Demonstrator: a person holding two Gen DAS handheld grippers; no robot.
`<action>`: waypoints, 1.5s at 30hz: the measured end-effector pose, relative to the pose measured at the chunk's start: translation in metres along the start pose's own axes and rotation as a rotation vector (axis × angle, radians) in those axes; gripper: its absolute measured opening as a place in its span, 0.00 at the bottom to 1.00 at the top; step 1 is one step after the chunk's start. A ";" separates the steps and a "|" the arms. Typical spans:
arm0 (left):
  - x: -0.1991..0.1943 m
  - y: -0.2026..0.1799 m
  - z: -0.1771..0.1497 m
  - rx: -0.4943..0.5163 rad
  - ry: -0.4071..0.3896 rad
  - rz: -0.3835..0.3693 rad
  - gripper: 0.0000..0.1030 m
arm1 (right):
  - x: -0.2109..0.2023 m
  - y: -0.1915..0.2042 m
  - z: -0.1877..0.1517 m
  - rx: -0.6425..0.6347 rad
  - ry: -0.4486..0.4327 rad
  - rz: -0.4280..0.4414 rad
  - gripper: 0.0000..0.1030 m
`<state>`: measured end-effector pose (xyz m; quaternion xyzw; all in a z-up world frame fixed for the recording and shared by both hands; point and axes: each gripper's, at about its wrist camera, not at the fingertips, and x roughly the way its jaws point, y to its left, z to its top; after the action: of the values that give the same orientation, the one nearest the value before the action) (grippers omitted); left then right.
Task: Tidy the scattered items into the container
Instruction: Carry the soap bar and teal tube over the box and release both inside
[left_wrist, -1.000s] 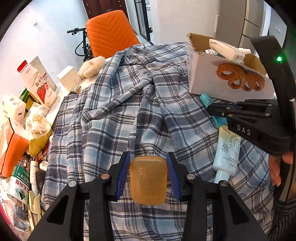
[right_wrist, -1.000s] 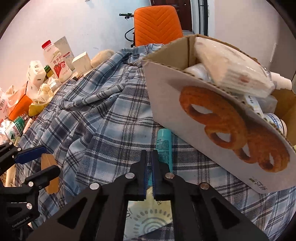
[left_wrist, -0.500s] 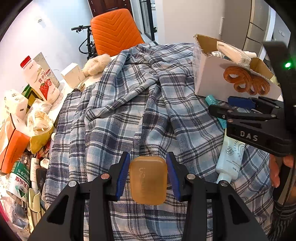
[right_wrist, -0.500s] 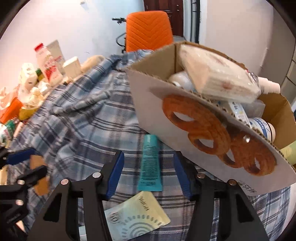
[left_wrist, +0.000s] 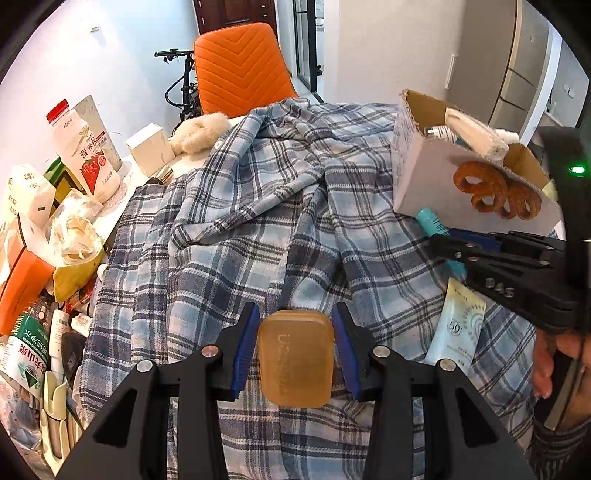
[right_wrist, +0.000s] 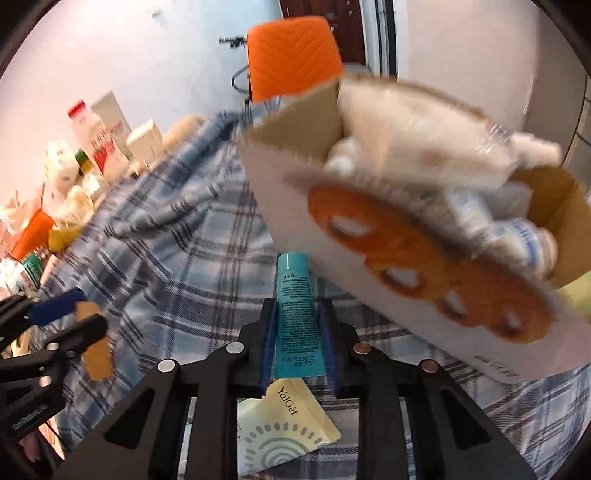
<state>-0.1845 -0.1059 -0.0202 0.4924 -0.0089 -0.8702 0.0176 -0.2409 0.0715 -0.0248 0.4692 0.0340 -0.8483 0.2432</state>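
Now the right gripper (right_wrist: 298, 341) has its blue pads on either side of the teal tube (right_wrist: 295, 317), closed in against it; half a second ago the jaws stood wide apart with the tube lying free between them. The tube lies on the plaid cloth (right_wrist: 177, 266), its far end just beside the cardboard box (right_wrist: 291, 206), which is already full of items. A pale sunscreen tube (right_wrist: 284, 432) lies beneath the gripper. The left gripper (left_wrist: 295, 350) still clamps the amber soap bar (left_wrist: 295, 356) above the cloth, unchanged.
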 end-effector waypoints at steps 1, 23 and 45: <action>-0.003 0.000 0.001 -0.014 -0.017 -0.006 0.42 | -0.008 0.000 0.001 0.003 -0.023 0.016 0.21; -0.049 -0.115 0.110 0.022 -0.317 -0.225 0.42 | -0.092 -0.085 0.009 0.300 -0.364 -0.112 0.21; 0.022 -0.135 0.127 0.073 -0.274 -0.136 0.75 | -0.092 -0.089 0.009 0.290 -0.408 -0.085 0.21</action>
<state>-0.3079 0.0279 0.0223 0.3687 -0.0093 -0.9275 -0.0609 -0.2471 0.1817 0.0400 0.3162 -0.1182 -0.9309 0.1395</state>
